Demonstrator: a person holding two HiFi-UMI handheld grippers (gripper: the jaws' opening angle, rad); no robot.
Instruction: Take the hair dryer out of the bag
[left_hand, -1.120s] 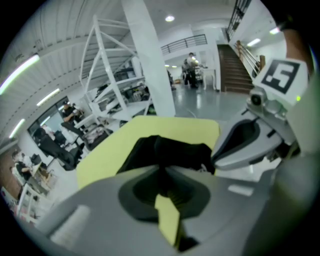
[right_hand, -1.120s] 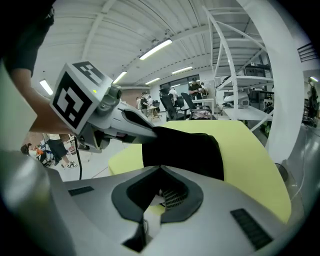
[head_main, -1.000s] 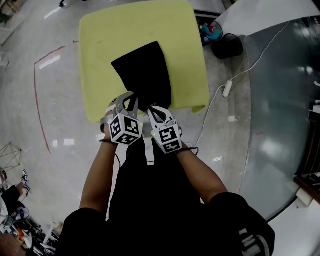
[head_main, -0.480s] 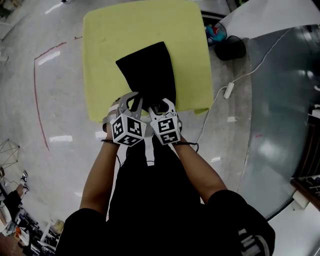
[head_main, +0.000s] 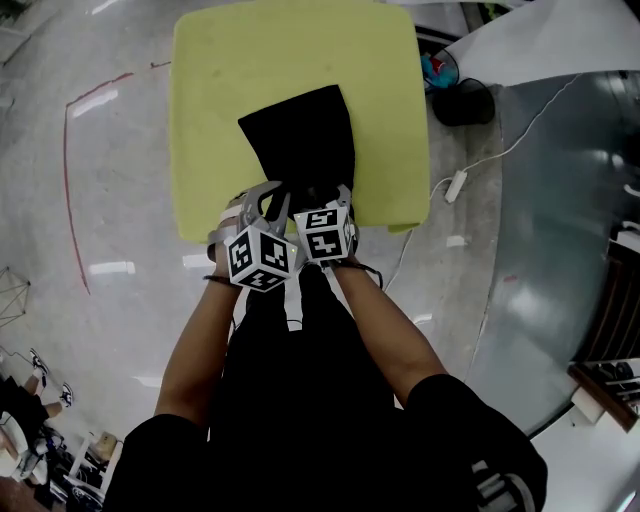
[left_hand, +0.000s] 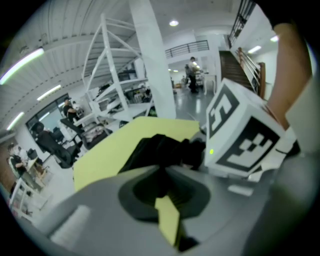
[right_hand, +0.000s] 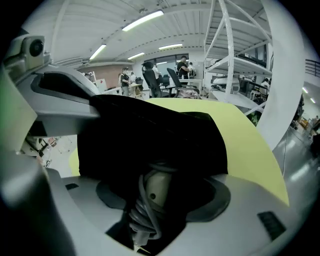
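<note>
**Operator:** How do my tools stand?

**Spotter:** Your left gripper (head_main: 268, 195) is pressed together, pinching the near edge of the black bag (head_main: 300, 140) at the frame's centre. Just right of it, your right gripper (head_main: 330, 196) has just been opening, and its jaws stand spread.

**Operator:** And the hair dryer?

**Spotter:** The hair dryer (right_hand: 154, 192) shows its cream handle, wound with grey cord (right_hand: 142, 215). It sits between your right jaws at the bag's mouth, with space on both sides. The bag lies on the yellow table (head_main: 230, 80).

Most of the hair dryer (right_hand: 153, 191) was hidden inside the black bag (right_hand: 150, 132); only a pale part wound with grey cord (right_hand: 139, 216) showed at its mouth, lower centre of the right gripper view. Distant people (right_hand: 150, 75) behind the worktop (right_hand: 250, 145) were too small to make out.
</note>
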